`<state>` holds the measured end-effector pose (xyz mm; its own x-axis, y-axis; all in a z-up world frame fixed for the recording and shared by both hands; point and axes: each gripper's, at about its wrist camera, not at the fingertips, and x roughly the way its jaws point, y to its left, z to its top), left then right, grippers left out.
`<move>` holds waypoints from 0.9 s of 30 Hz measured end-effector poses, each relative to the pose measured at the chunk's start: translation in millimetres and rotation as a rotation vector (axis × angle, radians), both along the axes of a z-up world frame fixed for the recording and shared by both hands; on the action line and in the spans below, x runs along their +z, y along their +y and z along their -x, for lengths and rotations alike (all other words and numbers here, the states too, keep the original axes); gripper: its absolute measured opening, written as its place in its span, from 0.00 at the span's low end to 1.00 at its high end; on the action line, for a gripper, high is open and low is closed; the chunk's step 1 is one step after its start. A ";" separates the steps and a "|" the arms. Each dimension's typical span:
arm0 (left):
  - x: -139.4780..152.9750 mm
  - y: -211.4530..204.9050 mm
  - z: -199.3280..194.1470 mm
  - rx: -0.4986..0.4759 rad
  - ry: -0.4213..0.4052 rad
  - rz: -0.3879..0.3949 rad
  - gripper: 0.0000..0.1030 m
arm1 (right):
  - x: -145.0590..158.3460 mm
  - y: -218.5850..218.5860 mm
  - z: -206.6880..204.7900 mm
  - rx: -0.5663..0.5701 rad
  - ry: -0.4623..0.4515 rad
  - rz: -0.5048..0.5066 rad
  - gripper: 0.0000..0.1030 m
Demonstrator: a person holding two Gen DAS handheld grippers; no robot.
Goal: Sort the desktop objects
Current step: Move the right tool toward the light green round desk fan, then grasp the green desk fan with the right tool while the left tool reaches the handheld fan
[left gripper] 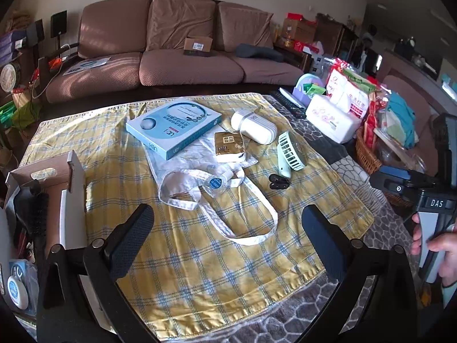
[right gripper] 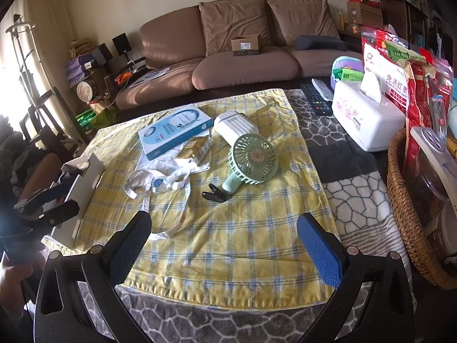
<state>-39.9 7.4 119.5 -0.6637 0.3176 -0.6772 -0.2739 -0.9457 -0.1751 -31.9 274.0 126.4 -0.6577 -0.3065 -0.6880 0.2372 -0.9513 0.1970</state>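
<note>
On the yellow checked cloth (left gripper: 200, 257) (right gripper: 242, 243) lie a blue flat box (left gripper: 174, 125) (right gripper: 175, 130), a white case (left gripper: 254, 127) (right gripper: 235, 125), a gold packet (left gripper: 230, 145) (right gripper: 195, 148), a green hand fan (left gripper: 290, 151) (right gripper: 251, 157), a black clip (left gripper: 278, 181) (right gripper: 214, 195) and a white tote bag (left gripper: 200, 183) (right gripper: 160, 177). My left gripper (left gripper: 228, 231) hovers open over the cloth's near part, nothing between its fingers. My right gripper (right gripper: 224, 237) is likewise open and empty, near the front edge.
An open cardboard box (left gripper: 54, 188) (right gripper: 82, 183) with a hairbrush (left gripper: 37, 214) sits at the cloth's left edge. At the right stand a tissue box (left gripper: 332, 121) (right gripper: 365, 120), remotes (right gripper: 317, 97), snack bags and a wicker basket (right gripper: 408, 208). A brown sofa (left gripper: 177, 45) lies beyond.
</note>
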 end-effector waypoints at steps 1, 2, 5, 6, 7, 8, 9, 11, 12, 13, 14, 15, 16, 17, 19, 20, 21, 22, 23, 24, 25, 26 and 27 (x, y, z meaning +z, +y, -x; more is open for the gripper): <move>-3.3 7.2 5.2 -0.005 -0.003 0.006 1.00 | -3.4 3.8 4.8 -0.003 -0.005 0.007 1.00; -6.3 14.6 10.3 -0.013 -0.005 0.013 1.00 | -7.1 6.9 10.1 -0.008 -0.011 0.014 1.00; -16.1 37.1 25.1 -0.042 -0.005 0.041 1.00 | -19.3 12.9 30.5 -0.019 -0.038 0.039 1.00; -19.7 44.5 30.5 -0.054 -0.008 0.048 1.00 | -23.7 14.6 38.3 -0.020 -0.047 0.052 1.00; -23.7 52.1 35.6 -0.065 -0.008 0.059 1.00 | -28.0 16.7 46.6 -0.023 -0.057 0.068 1.00; -27.7 60.1 40.4 -0.081 -0.009 0.069 1.00 | -32.1 19.1 55.3 -0.029 -0.065 0.088 1.00; -32.1 67.6 44.9 -0.100 -0.011 0.075 1.00 | -35.6 21.4 64.9 -0.033 -0.075 0.112 1.00; -40.7 81.9 52.4 -0.126 -0.008 0.079 1.00 | -42.5 24.7 86.1 -0.050 -0.100 0.144 1.00; -44.7 88.0 55.7 -0.131 -0.006 0.081 1.00 | -46.0 25.6 96.2 -0.054 -0.109 0.157 1.00; -49.0 93.2 59.5 -0.137 -0.008 0.077 1.00 | -49.1 25.8 106.0 -0.062 -0.116 0.158 1.00; -53.2 97.7 63.4 -0.143 -0.016 0.071 1.00 | -52.5 24.4 115.4 -0.058 -0.119 0.158 1.00; -57.1 101.5 67.5 -0.148 -0.024 0.068 1.00 | -55.8 22.6 123.2 -0.048 -0.118 0.159 1.00; -60.6 104.6 70.9 -0.150 -0.027 0.067 1.00 | -58.9 20.2 129.7 -0.041 -0.113 0.153 1.00; -63.6 107.8 74.0 -0.155 -0.028 0.070 1.00 | -62.4 17.7 136.2 -0.033 -0.110 0.143 1.00; -68.9 112.5 78.9 -0.164 -0.028 0.080 1.00 | -70.4 13.2 146.6 -0.028 -0.111 0.123 1.00; -71.5 114.5 81.1 -0.168 -0.031 0.086 1.00 | -74.4 11.2 151.6 -0.027 -0.117 0.113 1.00; -73.7 115.2 82.6 -0.174 -0.032 0.087 1.00 | -78.0 10.1 155.7 -0.028 -0.121 0.109 1.00; -75.6 116.2 83.8 -0.179 -0.031 0.090 1.00 | -81.2 9.2 160.3 -0.027 -0.125 0.114 1.00; -77.5 117.4 85.0 -0.182 -0.031 0.094 1.00 | -83.8 9.1 162.7 -0.026 -0.126 0.124 1.00; -79.3 118.3 85.9 -0.185 -0.033 0.096 1.00 | -85.8 8.3 165.5 -0.022 -0.130 0.133 1.00; -81.1 118.7 86.8 -0.188 -0.038 0.093 1.00 | -88.0 6.6 168.4 -0.017 -0.137 0.131 1.00; -82.9 119.2 87.4 -0.192 -0.042 0.089 1.00 | -90.7 4.3 172.2 -0.015 -0.147 0.121 1.00; -84.7 120.0 87.9 -0.198 -0.048 0.088 1.00 | -93.5 2.5 174.4 -0.012 -0.155 0.114 1.00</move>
